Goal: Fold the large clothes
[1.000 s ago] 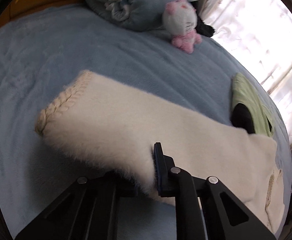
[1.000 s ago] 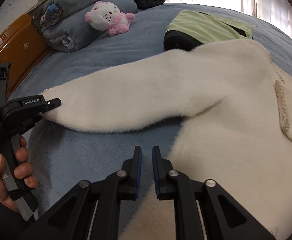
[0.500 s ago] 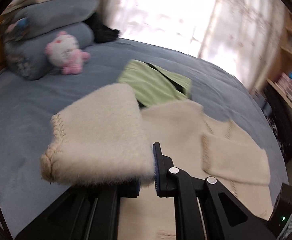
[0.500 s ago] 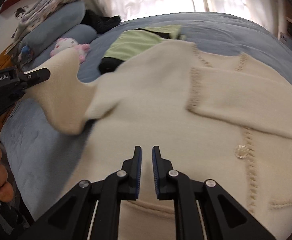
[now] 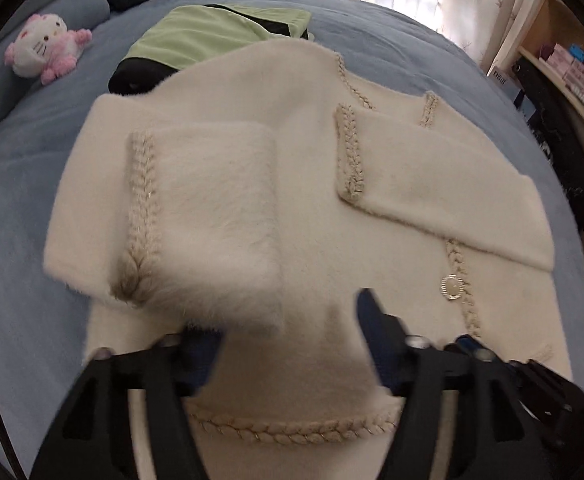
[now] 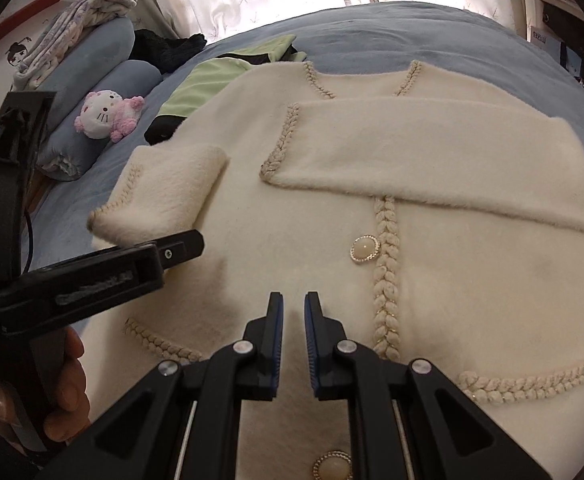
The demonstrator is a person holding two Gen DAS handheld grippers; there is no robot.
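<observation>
Over cardigan (image 5: 312, 208): L gripper (image 5: 287, 344) tilted down, just opening, sleeve (image 5: 207, 216) loose; R gripper (image 6: 294, 344) near-closed, empty.

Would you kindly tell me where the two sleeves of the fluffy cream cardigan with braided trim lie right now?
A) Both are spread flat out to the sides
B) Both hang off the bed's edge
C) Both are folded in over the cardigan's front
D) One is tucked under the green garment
C: the left sleeve and right sleeve both rest across the front of the fluffy cream cardigan, cuffs turned inward.
</observation>
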